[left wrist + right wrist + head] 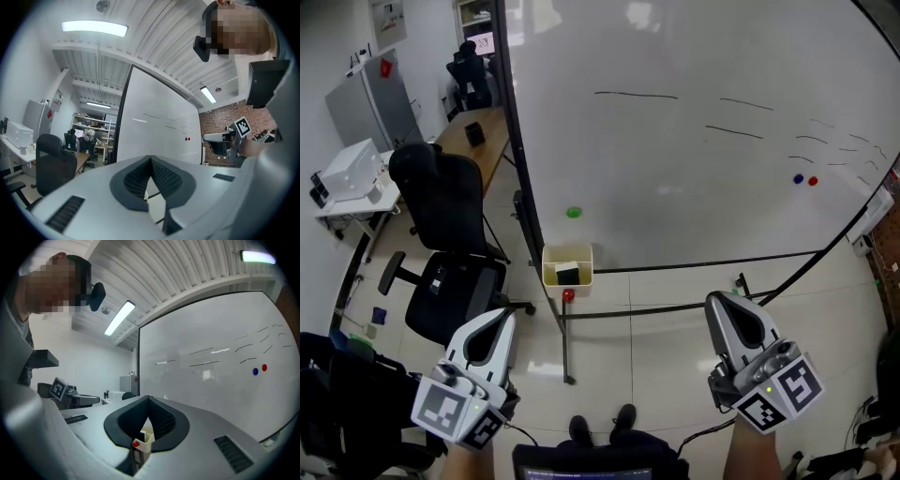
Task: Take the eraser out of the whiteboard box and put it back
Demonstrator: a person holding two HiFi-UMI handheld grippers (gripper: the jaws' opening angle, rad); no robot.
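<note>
A cream whiteboard box hangs at the lower left corner of the whiteboard. A dark eraser lies inside it. My left gripper is low in the head view, below and left of the box, well apart from it. My right gripper is off to the box's right, also apart. Both point level toward the board, jaws shut and holding nothing. In the right gripper view the box shows past the right gripper. The left gripper faces the whiteboard.
A red magnet sits just under the box, a green magnet above it. A black office chair stands left of the board's stand. A desk with a white device is farther left.
</note>
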